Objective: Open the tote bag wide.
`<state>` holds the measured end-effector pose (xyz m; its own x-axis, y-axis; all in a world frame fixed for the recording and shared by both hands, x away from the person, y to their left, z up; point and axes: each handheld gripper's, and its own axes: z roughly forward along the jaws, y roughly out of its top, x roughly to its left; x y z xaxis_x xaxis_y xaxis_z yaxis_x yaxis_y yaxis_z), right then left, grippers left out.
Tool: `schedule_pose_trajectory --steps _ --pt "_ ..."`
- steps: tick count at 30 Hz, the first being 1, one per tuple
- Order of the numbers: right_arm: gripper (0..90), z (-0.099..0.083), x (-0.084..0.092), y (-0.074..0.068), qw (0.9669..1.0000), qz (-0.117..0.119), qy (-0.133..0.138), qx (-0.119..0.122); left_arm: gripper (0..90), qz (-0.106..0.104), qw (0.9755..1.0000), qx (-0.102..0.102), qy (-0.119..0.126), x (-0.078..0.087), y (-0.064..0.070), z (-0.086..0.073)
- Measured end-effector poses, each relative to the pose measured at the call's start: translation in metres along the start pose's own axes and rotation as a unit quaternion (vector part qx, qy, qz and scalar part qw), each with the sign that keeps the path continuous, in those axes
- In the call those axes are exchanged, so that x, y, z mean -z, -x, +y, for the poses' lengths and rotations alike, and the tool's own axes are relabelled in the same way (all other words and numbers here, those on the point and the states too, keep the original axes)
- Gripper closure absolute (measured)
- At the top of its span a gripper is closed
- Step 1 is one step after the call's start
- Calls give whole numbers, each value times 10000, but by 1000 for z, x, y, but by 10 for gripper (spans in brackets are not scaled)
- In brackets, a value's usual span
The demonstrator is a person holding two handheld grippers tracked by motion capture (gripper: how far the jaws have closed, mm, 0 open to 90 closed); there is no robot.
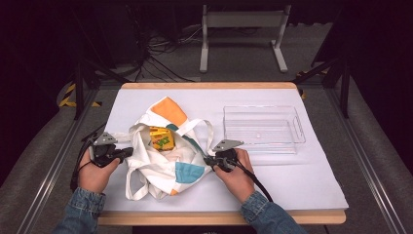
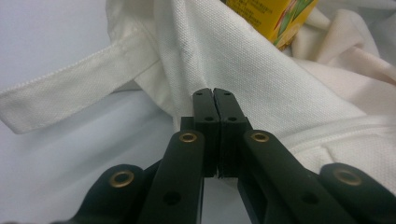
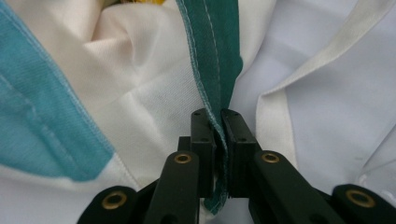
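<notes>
On the left half of the desk [image 1: 311,190], near its front edge, lies a crumpled white cloth bag [image 1: 160,163] with orange and blue patches, its mouth open toward the back edge.

At the bag's left side, the person's left hand [image 1: 95,170] holds the left gripper [image 1: 130,152], which points right at the bag's rim. In the left gripper view its jaws stand pressed together, and the white cloth of the rim lies right at their tips; whether a fold is pinched between them cannot be told. A white strap [image 2: 70,91] of the bag runs off to the left in that view, lying flat on the desk.

Inside the open mouth sits a yellow carton [image 1: 162,138] with green print, leaning against the cloth.

At the bag's right side, the right hand [image 1: 238,175] holds the right gripper [image 1: 207,161], which points left. In the right gripper view its jaws are clamped on a dark green hem [image 3: 212,60] of the bag, which runs up from between them. Another white strap [image 3: 322,60] lies to the right of it on the desk.

Toward the right back part of the desk, well apart from the bag, stands a clear plastic tray [image 1: 263,129].
</notes>
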<state>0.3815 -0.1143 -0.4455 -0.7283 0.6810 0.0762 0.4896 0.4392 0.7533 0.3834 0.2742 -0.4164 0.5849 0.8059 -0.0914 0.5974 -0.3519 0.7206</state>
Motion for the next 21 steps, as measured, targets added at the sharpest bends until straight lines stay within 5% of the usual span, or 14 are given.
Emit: schedule_pose_trajectory --steps 5,11,15,21 --pt "834 -3 -1 2 9999 51 -20 -87 890 -9 10000 17 -26 -1 0 -1" --pt "787 0 6 1 9999 39 115 -9 865 -43 9995 80 286 9 1 1" --pt "678 4 17 -2 9993 -14 363 81 781 -177 9980 123 595 25 5 4" --pt "540 10 33 -8 9964 -92 792 282 750 -320 9953 -81 911 46 21 11"
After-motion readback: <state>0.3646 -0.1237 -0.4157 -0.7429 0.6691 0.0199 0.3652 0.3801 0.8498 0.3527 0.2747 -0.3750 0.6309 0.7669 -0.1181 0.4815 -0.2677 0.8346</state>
